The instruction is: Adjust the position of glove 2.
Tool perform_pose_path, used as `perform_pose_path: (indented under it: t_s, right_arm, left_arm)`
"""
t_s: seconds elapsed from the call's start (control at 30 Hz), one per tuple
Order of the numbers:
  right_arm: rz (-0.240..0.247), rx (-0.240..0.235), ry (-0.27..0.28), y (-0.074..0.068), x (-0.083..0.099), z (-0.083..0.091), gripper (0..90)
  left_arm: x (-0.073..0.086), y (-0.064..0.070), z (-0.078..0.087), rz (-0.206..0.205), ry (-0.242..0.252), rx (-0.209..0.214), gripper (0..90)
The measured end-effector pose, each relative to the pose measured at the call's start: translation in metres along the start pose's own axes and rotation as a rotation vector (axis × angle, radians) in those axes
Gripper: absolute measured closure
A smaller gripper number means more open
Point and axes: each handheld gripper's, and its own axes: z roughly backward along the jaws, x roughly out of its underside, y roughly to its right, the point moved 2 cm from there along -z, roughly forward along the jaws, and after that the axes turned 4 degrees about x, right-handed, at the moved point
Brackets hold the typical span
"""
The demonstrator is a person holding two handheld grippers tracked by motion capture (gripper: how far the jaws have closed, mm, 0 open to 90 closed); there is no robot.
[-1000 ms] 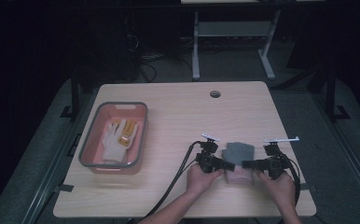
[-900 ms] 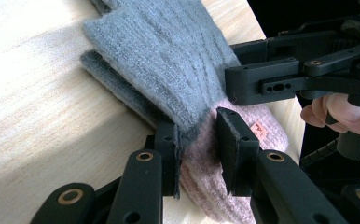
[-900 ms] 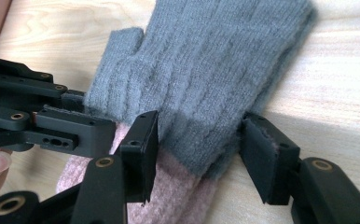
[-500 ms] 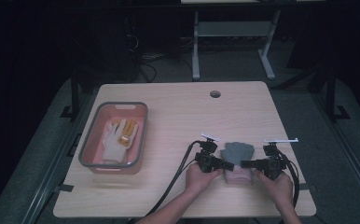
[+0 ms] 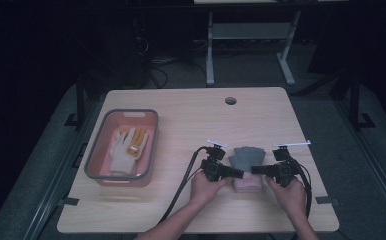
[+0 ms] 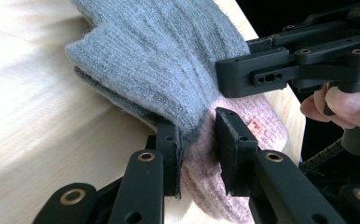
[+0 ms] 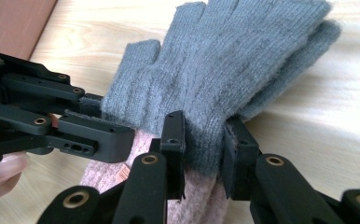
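A grey knit glove with a pink cuff lies flat on the wooden table, near the front right, with a second matching glove under it. My left gripper comes at it from the left and is shut on the glove where grey meets pink. My right gripper comes in from the right, its jaws pinching the same grey fabric. In the left gripper view the jaws hold the fabric edge. The right gripper view shows its jaws clamped on the knit just above the cuff.
A pink bin with a grey rim stands at the table's left and holds a white glove with yellow-orange parts. A cable hole sits near the far edge. Black cables trail off the front edge.
Both grippers have crept slightly inward on the glove; the glove and bin have stayed put.
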Motion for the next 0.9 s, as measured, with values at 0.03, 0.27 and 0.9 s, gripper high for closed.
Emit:
perform_pose_path:
  t_s: [0.03, 0.27, 0.9]
  right_arm:
    - [0.005, 0.000, 0.001, -0.002, -0.001, 0.000, 73.0]
    - [0.024, -0.010, 0.017, -0.016, -0.012, 0.001, 73.0]
    - [0.080, -0.043, 0.026, -0.053, -0.039, -0.007, 73.3]
  left_arm:
    - [-0.001, 0.000, 0.002, -0.001, 0.007, 0.001, 71.6]
    - [-0.006, 0.000, 0.021, -0.016, 0.025, -0.014, 71.6]
    - [-0.012, -0.006, 0.064, -0.038, 0.068, -0.056, 71.5]
